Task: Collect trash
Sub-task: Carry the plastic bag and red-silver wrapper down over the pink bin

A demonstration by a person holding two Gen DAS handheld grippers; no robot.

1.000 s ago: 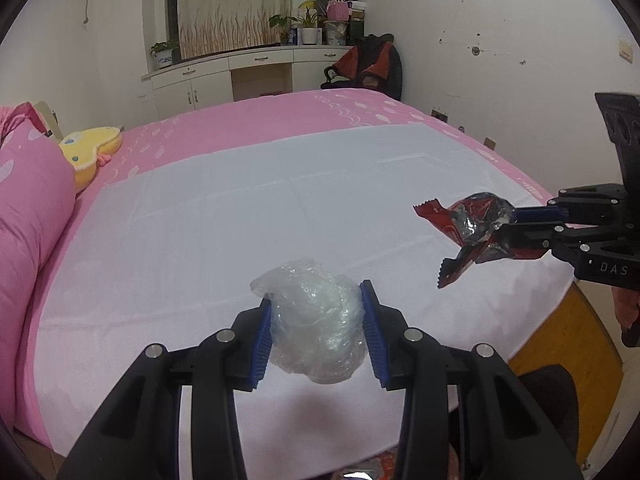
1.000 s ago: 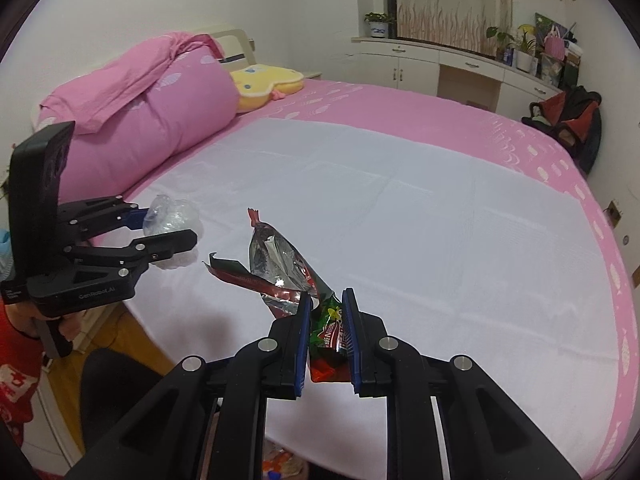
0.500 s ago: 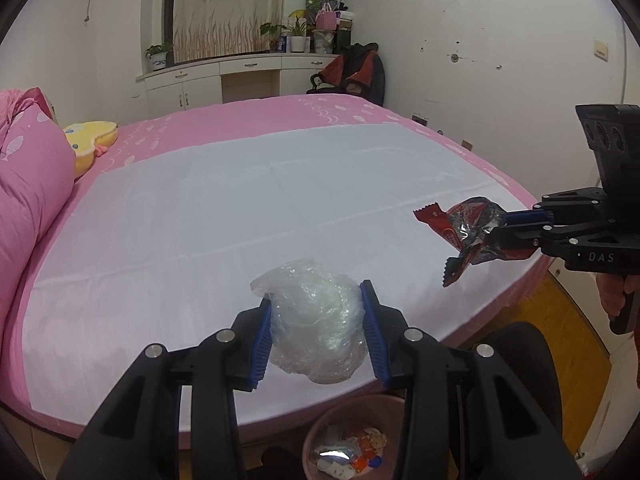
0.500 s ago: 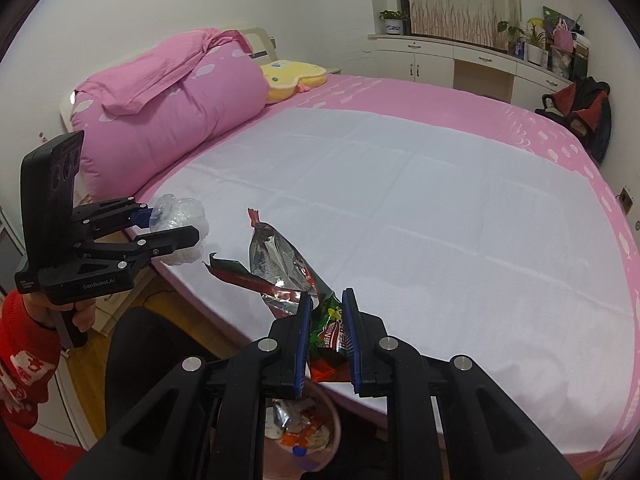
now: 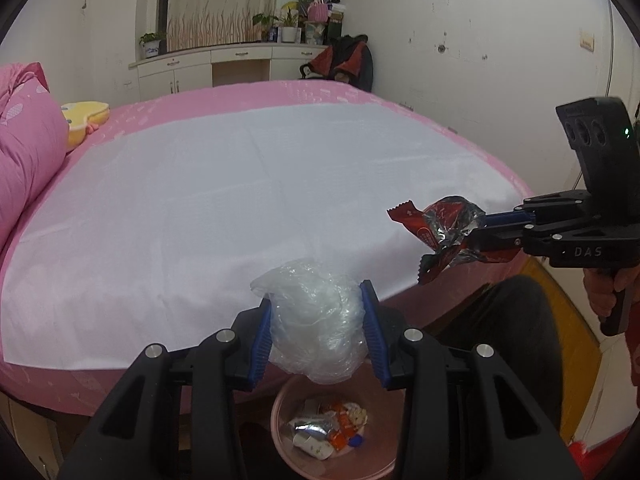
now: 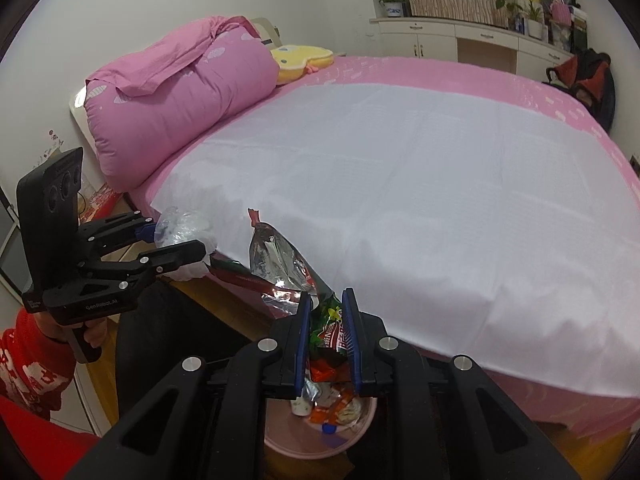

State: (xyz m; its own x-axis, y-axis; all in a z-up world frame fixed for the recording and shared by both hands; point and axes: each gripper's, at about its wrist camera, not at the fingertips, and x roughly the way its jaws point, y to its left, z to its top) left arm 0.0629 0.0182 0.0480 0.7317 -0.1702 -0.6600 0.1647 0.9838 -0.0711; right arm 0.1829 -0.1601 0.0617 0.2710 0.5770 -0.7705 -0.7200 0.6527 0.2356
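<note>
Left gripper (image 5: 318, 330) clamps the plastic wad (image 5: 316, 320), right gripper (image 6: 326, 338) pinches the wrapper (image 6: 280, 260), both above the bin (image 6: 280, 446); light, floppy trash could drift past the rim if released off-centre.

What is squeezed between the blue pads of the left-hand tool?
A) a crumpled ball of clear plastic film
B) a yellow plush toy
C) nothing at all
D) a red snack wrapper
A: the left gripper is clamped on a crumpled ball of clear plastic film, above the pink waste bin; the red snack wrapper is in the right gripper.
</note>
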